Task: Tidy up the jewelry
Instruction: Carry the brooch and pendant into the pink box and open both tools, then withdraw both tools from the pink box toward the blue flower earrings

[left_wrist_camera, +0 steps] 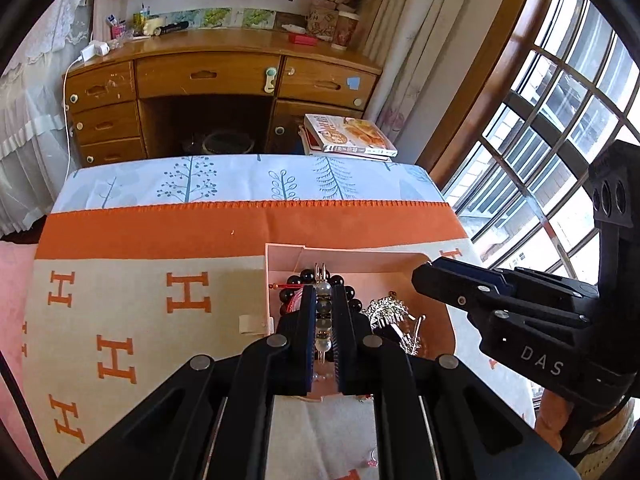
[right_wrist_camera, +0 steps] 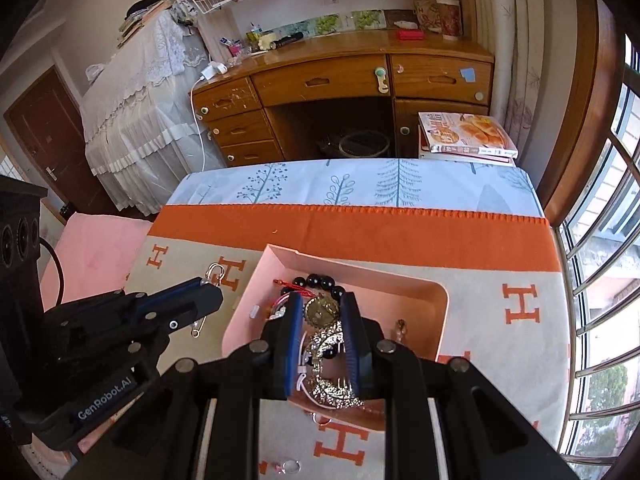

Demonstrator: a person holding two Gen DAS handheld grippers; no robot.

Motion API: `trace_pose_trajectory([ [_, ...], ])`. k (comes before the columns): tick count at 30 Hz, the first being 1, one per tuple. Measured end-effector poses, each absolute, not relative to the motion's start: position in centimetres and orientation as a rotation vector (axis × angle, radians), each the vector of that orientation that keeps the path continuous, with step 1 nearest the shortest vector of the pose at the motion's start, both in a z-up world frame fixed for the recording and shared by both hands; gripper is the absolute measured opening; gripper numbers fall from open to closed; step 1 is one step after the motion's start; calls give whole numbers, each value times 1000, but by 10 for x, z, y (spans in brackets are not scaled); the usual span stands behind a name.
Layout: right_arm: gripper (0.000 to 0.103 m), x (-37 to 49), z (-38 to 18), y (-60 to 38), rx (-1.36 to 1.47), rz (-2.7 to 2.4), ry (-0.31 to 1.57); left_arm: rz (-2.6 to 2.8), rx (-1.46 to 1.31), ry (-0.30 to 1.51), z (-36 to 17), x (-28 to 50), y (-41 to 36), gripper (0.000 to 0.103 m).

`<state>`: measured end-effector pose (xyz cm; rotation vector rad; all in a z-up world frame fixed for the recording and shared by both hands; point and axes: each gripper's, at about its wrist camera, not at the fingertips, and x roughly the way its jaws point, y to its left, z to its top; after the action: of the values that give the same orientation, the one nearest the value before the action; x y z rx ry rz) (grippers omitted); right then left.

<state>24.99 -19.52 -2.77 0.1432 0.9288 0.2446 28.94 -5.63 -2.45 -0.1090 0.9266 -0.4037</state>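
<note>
Near edge: a small ring [right_wrist_camera: 320, 420] and a clear bit [right_wrist_camera: 292, 466] lie loose on the H-print blanket [left_wrist_camera: 120, 300] covering the counter, outside the tray, so sorting is judged unfinished. Left gripper [left_wrist_camera: 323, 289] has its fingers pressed together on a beaded pin [right_wrist_camera: 199, 326], held in the air beside the tray's left wall, pointing steeply down. Right gripper [right_wrist_camera: 323, 297] hangs over the tray, also pitched down, fingers slightly parted; nothing seems pinched, the pieces in the gap look like tray contents below. Pink tray [right_wrist_camera: 400, 280] already holds a black bead bracelet [right_wrist_camera: 320, 281], gold medallion [right_wrist_camera: 320, 311] and silver comb [left_wrist_camera: 386, 310] in one heap. Pin likely goes in next.
</note>
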Motion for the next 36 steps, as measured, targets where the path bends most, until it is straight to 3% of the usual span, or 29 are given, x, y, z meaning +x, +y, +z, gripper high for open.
trace_pose_trajectory([
  [11,20,265,-65,-222,184,133,991,-413,-168,964,-57,318,-82,5],
  [13,24,265,-68,-225,192,121,999,-417,-172,957,-55,320,-89,10],
  [14,25,263,-69,-226,190,109,1000,-419,-175,955,-54,320,-91,21],
  [15,25,262,-70,-227,187,102,997,-422,-176,953,-53,320,-93,42],
  [17,25,255,-69,-230,179,92,987,-415,-172,939,-51,316,-95,69],
  [18,25,251,-69,-232,178,86,980,-405,-165,919,-48,312,-94,71],
  [36,25,138,-58,-239,199,108,889,-309,-105,825,-26,201,-53,80],
])
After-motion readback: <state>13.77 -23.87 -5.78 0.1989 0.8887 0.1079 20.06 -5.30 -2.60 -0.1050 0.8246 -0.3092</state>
